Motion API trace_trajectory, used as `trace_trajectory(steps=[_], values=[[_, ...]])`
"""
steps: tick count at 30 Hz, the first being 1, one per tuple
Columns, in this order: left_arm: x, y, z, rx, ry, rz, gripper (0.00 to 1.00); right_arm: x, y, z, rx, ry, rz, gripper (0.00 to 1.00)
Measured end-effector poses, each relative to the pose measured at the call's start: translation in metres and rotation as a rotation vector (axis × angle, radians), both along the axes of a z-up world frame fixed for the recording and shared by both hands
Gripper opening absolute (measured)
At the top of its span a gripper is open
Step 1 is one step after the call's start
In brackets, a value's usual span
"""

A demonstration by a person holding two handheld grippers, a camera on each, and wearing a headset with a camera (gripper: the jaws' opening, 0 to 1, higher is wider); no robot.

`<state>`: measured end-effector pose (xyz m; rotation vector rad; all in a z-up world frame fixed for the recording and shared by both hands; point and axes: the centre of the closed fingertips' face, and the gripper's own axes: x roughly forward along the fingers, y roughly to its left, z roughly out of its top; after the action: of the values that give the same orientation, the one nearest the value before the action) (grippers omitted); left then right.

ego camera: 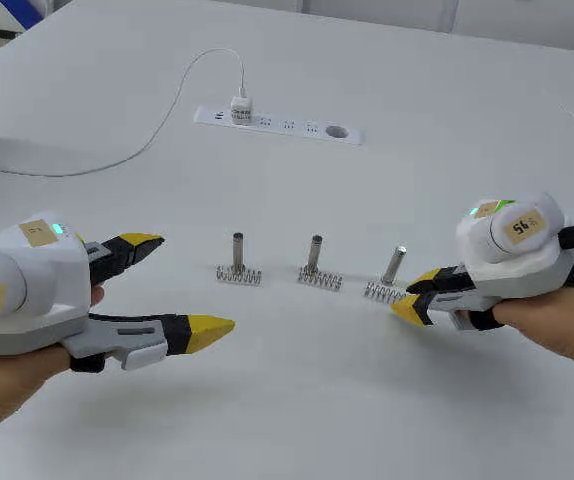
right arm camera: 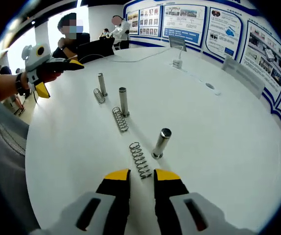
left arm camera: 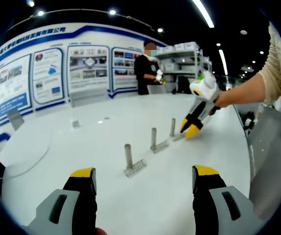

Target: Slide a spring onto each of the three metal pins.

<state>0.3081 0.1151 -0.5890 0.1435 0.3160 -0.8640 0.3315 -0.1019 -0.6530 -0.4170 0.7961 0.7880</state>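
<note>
Bright, even, mostly sharp.
Lit by ceiling lights [left arm camera: 202, 12]; faint soft shadows on the white table [ego camera: 297, 400]; bent and stretched toward both gripper views' edges.

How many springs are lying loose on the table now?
3. Left spring at the foot of the left pin, middle spring beside the middle pin, right spring beside the right pin, just ahead of the right tongs. None is on a pin.
</note>
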Motion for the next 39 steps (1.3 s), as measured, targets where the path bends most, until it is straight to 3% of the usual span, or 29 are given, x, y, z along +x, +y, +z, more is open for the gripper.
trace_trajectory(steps=[9, 27, 39], values=[[-0.002, -0.003, -0.001, 0.001, 0.004, -0.007, 0.81, 0.0, 0.003, 0.0, 0.007, -0.001, 0.051, 0.19], [-0.008, -0.006, -0.002, -0.001, 0.014, -0.021, 0.8, -0.003, 0.002, -0.006, 0.007, 0.029, 0.083, 0.14], [-0.015, -0.012, -0.004, 0.003, 0.017, -0.046, 0.78, -0.004, 0.01, 0.0, 0.031, 0.03, 0.076, 0.11]])
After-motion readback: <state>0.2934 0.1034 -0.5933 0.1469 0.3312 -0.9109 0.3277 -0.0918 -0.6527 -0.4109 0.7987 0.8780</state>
